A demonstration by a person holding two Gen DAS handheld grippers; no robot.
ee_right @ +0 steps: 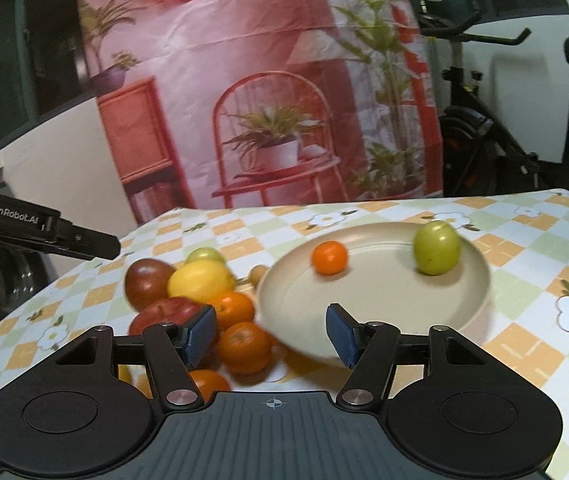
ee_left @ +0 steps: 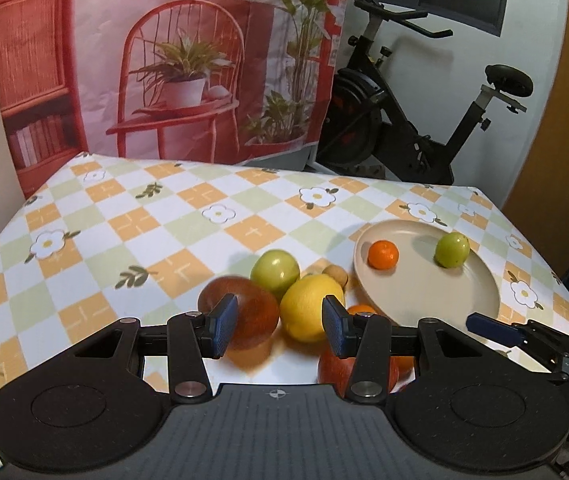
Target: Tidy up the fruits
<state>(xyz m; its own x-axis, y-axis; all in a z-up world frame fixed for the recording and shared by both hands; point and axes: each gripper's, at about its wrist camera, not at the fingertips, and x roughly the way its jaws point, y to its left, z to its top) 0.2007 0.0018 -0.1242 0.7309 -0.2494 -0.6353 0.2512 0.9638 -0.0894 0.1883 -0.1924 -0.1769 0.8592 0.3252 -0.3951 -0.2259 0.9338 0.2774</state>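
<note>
Fruits [ee_right: 200,280] piled beside plate [ee_right: 364,320]; both grippers' fingers [ee_left: 224,322] apart, empty

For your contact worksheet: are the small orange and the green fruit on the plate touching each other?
Apart. The right wrist view shows bare plate between the small orange and the green fruit; the left wrist view agrees.

Fruit pile and plate seen past the parted left gripper [ee_left: 279,326].
A lemon [ee_left: 311,307] is framed at centre; a small orange [ee_left: 382,255] and green fruit [ee_left: 451,249] are held by the beige plate [ee_left: 480,300] at right.
</note>
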